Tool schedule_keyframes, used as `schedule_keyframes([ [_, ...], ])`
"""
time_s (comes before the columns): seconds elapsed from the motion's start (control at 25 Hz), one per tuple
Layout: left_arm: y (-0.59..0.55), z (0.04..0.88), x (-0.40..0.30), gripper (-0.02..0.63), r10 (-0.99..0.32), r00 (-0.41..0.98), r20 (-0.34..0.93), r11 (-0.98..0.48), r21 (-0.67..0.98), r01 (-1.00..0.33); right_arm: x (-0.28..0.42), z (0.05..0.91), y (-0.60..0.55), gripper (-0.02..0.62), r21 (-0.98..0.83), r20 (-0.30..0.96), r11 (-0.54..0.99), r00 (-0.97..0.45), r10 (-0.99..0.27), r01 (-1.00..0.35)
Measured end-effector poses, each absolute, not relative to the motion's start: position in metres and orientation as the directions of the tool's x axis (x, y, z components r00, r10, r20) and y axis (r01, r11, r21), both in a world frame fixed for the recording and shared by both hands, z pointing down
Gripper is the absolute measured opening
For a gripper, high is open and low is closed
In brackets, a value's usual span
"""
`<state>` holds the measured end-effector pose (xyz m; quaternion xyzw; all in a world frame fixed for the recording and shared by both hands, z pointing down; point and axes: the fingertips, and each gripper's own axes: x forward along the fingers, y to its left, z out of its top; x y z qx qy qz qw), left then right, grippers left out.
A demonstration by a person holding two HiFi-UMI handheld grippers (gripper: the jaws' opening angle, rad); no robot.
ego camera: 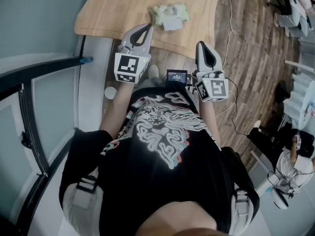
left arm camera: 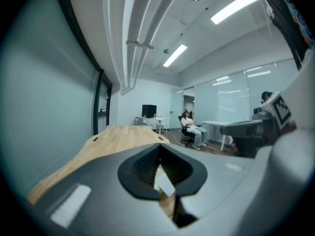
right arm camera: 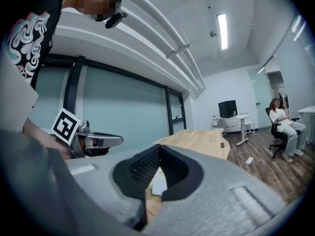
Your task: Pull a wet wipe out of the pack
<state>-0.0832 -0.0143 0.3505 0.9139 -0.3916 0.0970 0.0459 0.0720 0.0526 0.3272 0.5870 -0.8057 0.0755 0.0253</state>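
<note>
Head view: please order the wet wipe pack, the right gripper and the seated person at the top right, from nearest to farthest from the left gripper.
1. wet wipe pack, on the table, just ahead of the left gripper.
2. right gripper, alongside it, on the right.
3. seated person, far off across the wooden floor, top right.

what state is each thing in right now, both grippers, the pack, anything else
left gripper: shut, empty, apart from the pack
right gripper: shut, empty
wet wipe pack: lying on the table, untouched; white piece at its near edge, flap or wipe unclear
small screen: lit
</note>
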Motion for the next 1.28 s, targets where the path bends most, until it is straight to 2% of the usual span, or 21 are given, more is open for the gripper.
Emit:
schedule_keyframes([
  [0.52, -0.042, 0.354, -0.067, -0.011, -0.685, 0.691, 0.231, -0.712, -0.011, -0.702, 0.084, 0.331, 0.03, -0.002, -0.096, 0.132, 0.274, -0.285, -0.949, -0.957],
  [1.28, -0.097, 0.389, -0.05, -0.011, -0.695, 0.654, 0.298, -0.698, -0.06, -0.714, 0.087, 0.371, -0.037, -0.002, -0.121, 0.19, 0.345, -0.363, -0.912, -0.931],
])
